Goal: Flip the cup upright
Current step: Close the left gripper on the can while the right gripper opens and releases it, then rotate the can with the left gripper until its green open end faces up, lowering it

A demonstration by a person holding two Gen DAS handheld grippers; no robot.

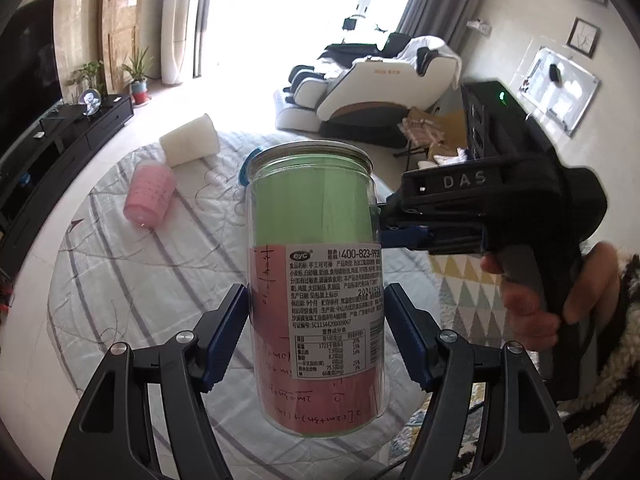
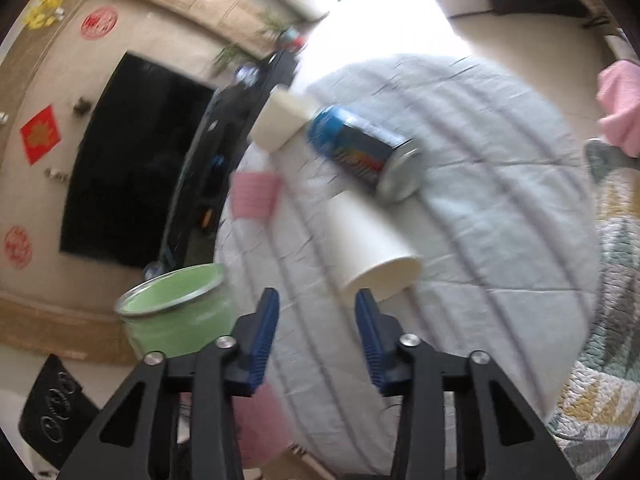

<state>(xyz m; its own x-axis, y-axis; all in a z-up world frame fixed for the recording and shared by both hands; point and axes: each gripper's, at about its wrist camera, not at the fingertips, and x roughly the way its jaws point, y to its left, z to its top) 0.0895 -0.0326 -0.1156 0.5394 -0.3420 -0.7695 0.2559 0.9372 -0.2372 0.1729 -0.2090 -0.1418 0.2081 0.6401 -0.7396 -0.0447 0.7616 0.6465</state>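
Observation:
My left gripper (image 1: 316, 312) is shut on a clear plastic jar-like cup (image 1: 316, 280) lined with green and pink paper and a white label; it stands upright, open metal rim on top, above the round table (image 1: 100, 280). My right gripper (image 1: 384, 220) reaches in from the right, its fingertips at the cup's upper side. In the right wrist view the right gripper (image 2: 316, 320) is open and empty, with the cup's green top (image 2: 176, 308) to its left. A white paper cup (image 2: 372, 252) lies on its side just ahead of the fingers.
On the table lie a pink cup (image 1: 149, 196), a white cup (image 1: 190, 140) and a blue can (image 2: 360, 148), all on their sides. A massage chair (image 1: 372, 84) stands behind; a TV stand (image 1: 60, 136) is at left. A patterned quilt (image 2: 608, 320) borders the table.

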